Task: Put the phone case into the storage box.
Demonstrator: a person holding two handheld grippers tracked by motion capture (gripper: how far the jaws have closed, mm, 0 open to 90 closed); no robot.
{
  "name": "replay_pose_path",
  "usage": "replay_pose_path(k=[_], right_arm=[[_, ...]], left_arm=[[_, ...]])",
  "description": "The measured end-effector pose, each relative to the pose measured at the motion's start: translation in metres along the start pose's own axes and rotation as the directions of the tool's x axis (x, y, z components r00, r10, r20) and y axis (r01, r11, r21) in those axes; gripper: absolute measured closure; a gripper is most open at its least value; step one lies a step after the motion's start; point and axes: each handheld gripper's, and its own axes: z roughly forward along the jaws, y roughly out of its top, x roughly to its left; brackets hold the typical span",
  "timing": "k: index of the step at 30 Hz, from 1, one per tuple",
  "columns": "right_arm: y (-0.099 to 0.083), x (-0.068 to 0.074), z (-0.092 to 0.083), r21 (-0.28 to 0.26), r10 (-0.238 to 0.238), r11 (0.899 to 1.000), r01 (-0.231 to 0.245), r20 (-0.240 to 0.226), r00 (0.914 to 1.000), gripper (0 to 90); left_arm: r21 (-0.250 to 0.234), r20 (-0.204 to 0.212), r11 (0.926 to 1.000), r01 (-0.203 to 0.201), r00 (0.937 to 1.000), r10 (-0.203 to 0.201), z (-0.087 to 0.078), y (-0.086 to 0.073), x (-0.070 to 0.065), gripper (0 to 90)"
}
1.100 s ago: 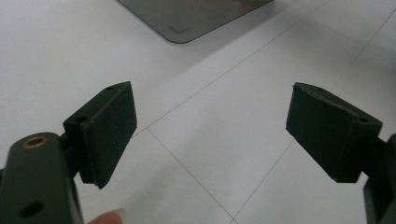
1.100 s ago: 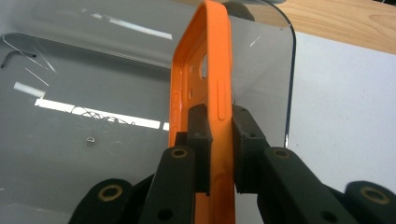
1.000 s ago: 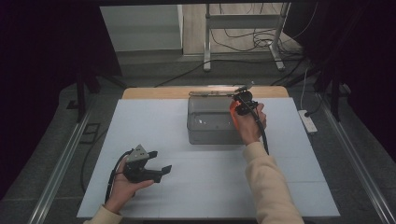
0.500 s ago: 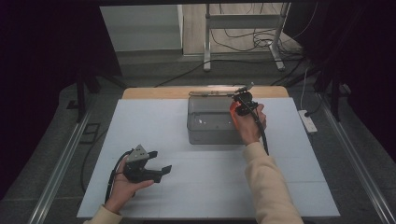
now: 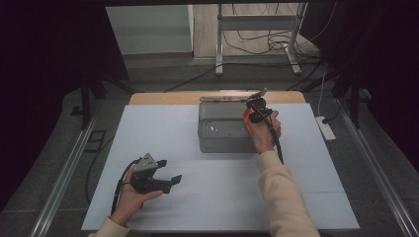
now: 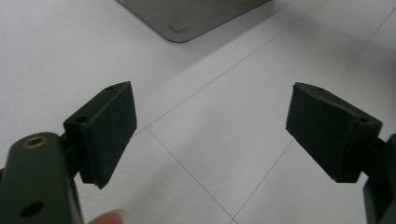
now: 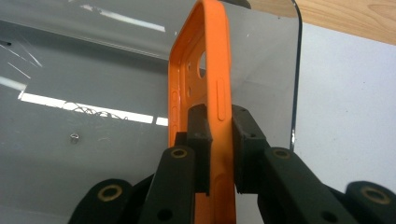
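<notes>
An orange phone case (image 7: pixel 205 74) stands on edge between the jaws of my right gripper (image 7: pixel 219 140), which is shut on its rim. In the high view the right gripper (image 5: pixel 254 116) holds the orange case (image 5: pixel 246 116) over the right end of a grey metal box (image 5: pixel 222 131) with a hinged lid raised at its back. Inside the box a small screw-like piece (image 7: pixel 73 136) lies on the floor. My left gripper (image 5: pixel 165 173) rests low at the table's front left, open, with nothing between its pads (image 6: pixel 109 130).
The white table top (image 5: pixel 163 123) has a wooden strip (image 5: pixel 163 98) along its far edge. A corner of the grey box (image 6: pixel 187 18) appears ahead of the left gripper. A power strip (image 5: pixel 326 127) lies on the floor to the right.
</notes>
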Motion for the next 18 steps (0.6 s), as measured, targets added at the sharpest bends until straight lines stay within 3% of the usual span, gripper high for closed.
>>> replay_pose_path(k=[18], right_arm=[[0.0001, 0.0018, 0.0010, 0.013, -0.027, 1.000, 0.027, 0.019, 0.9994, 79.2]], left_arm=[[-0.001, 0.000, 1.0000, 0.001, 1.0000, -0.001, 0.0002, -0.0001, -0.0003, 16.4]])
